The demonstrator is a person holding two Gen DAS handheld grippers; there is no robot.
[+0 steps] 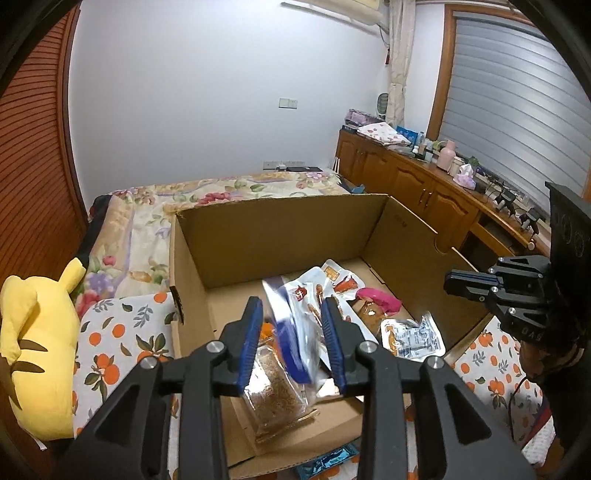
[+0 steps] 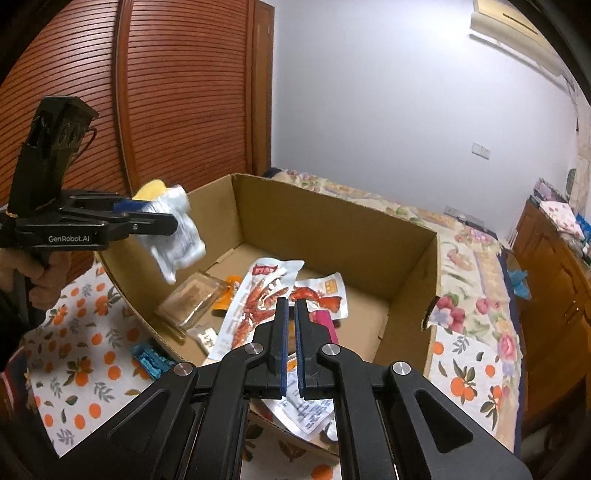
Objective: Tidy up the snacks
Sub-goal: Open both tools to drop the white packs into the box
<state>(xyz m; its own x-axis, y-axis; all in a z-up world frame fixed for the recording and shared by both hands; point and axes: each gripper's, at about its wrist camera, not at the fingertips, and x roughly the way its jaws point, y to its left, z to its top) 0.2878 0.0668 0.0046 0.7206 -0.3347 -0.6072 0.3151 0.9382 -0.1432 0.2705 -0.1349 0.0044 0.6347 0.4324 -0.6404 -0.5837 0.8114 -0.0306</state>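
Left gripper (image 1: 292, 332): black linkage arms, blue ribbed pads, silver pivot screws, white "GenRobot.AI" lettering on its side. Right gripper (image 2: 291, 332): identical build; black cable trailing at 5 o'clock.

Plain pale wall (image 1: 207, 92) at the far end. Slatted wooden wardrobe doors (image 2: 177, 92) on the left. Floral bedspread (image 1: 236, 188) in the middle. Low wooden cabinets (image 1: 406, 177) along the right, cluttered on top, under a shuttered window (image 1: 517, 92). Possibly an air conditioner (image 1: 332, 11) high up.
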